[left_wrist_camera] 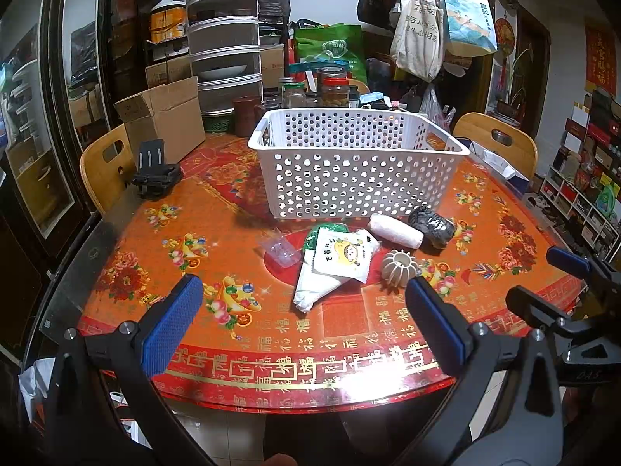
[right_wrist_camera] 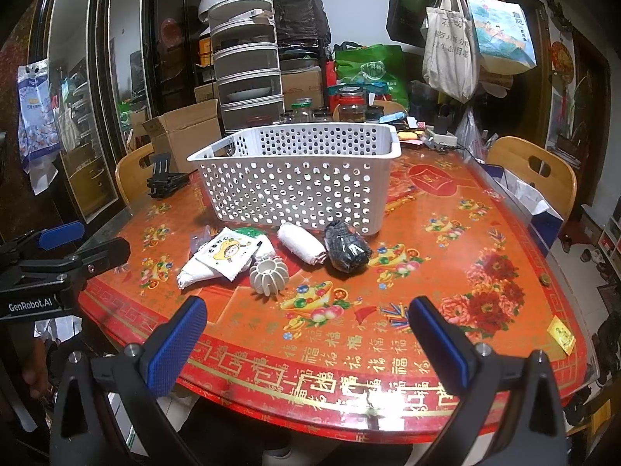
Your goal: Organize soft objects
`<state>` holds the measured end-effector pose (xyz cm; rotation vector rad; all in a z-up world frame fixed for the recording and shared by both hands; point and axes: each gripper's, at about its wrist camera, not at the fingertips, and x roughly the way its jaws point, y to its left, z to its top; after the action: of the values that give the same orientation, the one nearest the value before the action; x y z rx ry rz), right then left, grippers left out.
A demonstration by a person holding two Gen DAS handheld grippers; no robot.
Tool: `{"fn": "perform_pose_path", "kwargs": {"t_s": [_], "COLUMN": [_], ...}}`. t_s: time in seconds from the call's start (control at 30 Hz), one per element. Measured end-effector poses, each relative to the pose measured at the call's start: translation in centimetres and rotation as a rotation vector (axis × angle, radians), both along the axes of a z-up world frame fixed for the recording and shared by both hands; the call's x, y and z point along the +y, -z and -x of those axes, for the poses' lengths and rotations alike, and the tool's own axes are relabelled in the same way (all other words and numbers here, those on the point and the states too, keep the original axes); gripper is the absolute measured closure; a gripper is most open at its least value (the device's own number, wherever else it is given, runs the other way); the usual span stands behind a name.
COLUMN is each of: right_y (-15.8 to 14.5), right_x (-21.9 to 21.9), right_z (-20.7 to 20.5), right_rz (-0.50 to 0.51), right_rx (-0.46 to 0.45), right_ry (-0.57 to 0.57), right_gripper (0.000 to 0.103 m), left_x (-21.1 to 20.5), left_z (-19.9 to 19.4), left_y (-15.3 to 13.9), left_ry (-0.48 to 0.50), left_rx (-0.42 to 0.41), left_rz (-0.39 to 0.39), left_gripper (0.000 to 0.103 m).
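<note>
Soft items: white roll (right_wrist_camera: pixel 302 247), black bundle (right_wrist_camera: pixel 346 251), snack pouch (right_wrist_camera: pixel 229 255) on surface (right_wrist_camera: pixel 446 272) before basket (right_wrist_camera: pixel 295 178). Left gripper (left_wrist_camera: pixel 304 322), right gripper (right_wrist_camera: pixel 306 338): spread, empty. Risk: pouch slipping from a shallow pinch.

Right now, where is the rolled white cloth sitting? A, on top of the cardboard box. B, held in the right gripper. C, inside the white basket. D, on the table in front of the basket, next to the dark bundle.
D: the rolled white cloth lies on the table just in front of the white basket, beside the dark bundle; both grippers are open and hold nothing.
</note>
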<state>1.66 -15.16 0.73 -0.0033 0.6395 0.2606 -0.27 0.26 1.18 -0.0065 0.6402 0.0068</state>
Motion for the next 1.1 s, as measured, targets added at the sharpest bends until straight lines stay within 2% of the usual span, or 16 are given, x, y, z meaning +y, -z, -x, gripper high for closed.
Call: {"fn": "perform_pose_path", "kwargs": {"t_s": [1.1], "right_y": [0.15], "right_x": [-0.06], "right_z": [-0.01], "right_rz": [0.001], "right_rx": [0.003], "right_ry": [-0.002], "right_gripper": [0.0], "left_x": [0.08], "left_z": [0.35], "left_y": [-0.23], "left_ry": [0.001], "left_rx": [-0.013], "left_rz": [0.001], "left_gripper": [0.0]}}
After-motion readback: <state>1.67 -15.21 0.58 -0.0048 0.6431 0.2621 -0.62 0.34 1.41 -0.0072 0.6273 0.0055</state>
